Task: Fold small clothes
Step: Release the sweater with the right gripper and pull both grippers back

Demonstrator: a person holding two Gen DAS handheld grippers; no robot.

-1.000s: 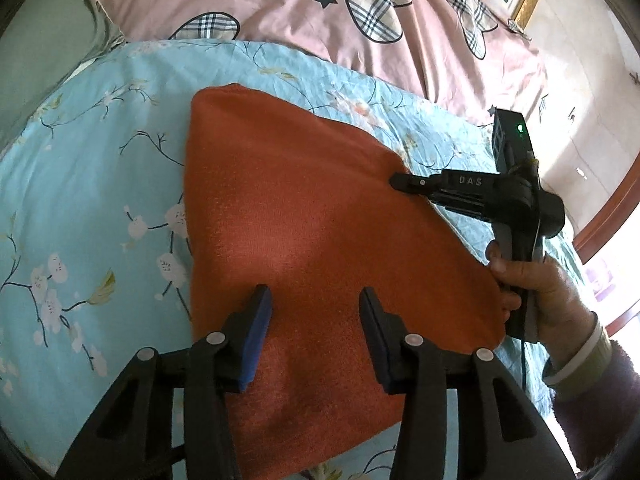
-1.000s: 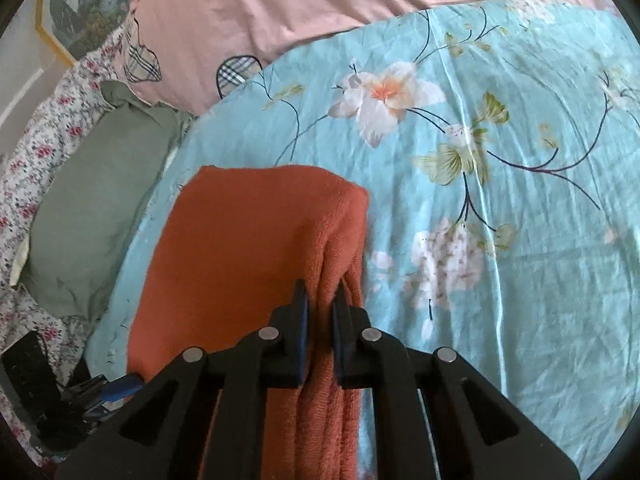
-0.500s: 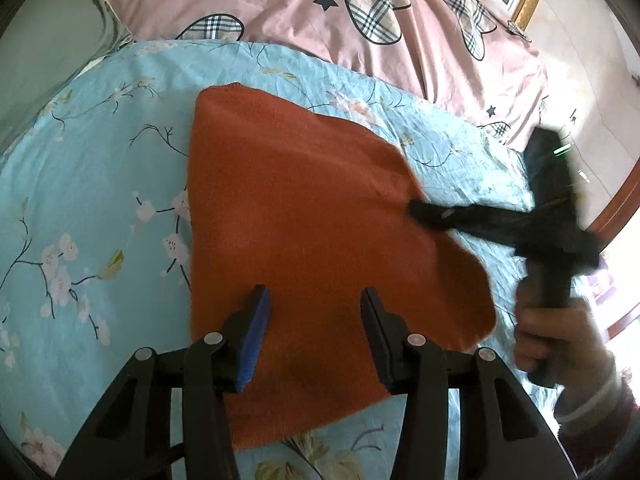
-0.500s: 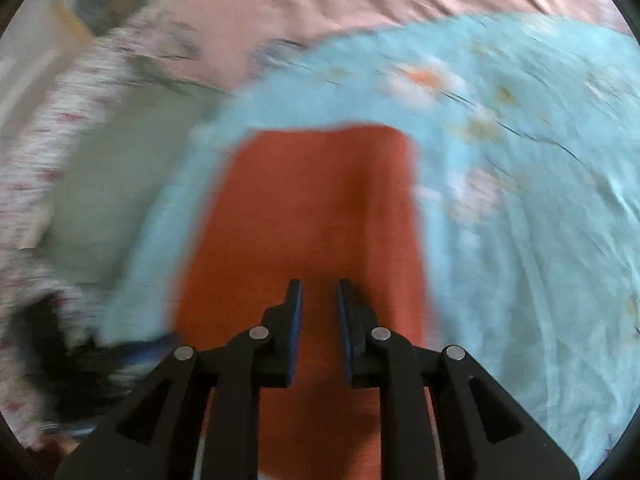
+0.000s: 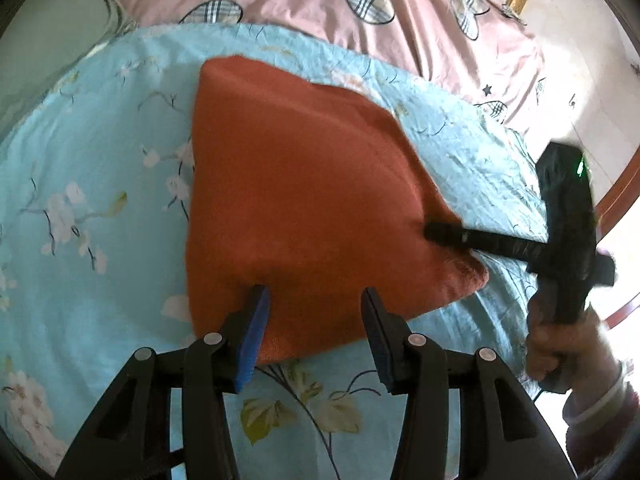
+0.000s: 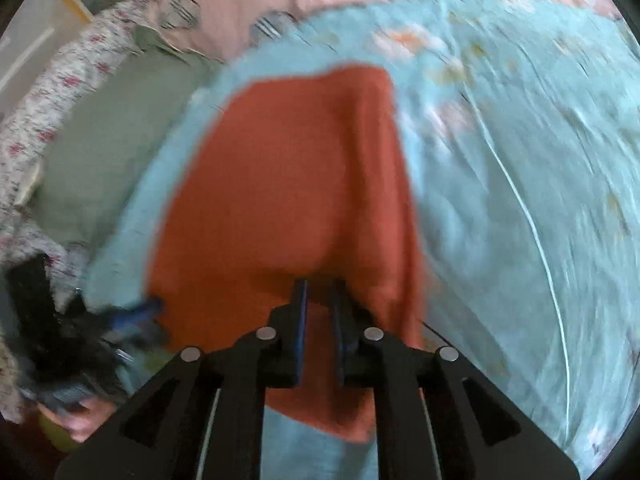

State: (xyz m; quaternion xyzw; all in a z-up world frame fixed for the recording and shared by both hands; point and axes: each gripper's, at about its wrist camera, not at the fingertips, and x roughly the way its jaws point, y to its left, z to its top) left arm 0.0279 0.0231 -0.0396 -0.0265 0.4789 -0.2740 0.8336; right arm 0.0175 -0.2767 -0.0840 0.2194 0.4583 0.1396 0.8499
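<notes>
An orange cloth (image 5: 304, 200) lies folded on the light blue flowered sheet (image 5: 100, 208). My left gripper (image 5: 314, 304) is open and hovers over the cloth's near edge, its blue pads apart with nothing pinched. My right gripper (image 5: 432, 234), held by a hand (image 5: 560, 344), reaches in from the right. Its tip is at the cloth's right side, where the fabric bulges up. In the blurred right wrist view my right gripper (image 6: 320, 300) has its jaws nearly together on a raised fold of the orange cloth (image 6: 288, 168).
A pink quilt (image 5: 360, 12) with plaid hearts lies along the back. A green pillow (image 6: 104, 136) and flowered fabric (image 6: 60, 80) sit left of the cloth. A wooden bed edge (image 5: 620, 192) runs at the right. The left hand's gripper (image 6: 60, 340) shows blurred at the lower left.
The right gripper has swung toward the near right with the cloth's edge. The cloth's near edge now lies just under the left gripper's tips instead of running below them.
</notes>
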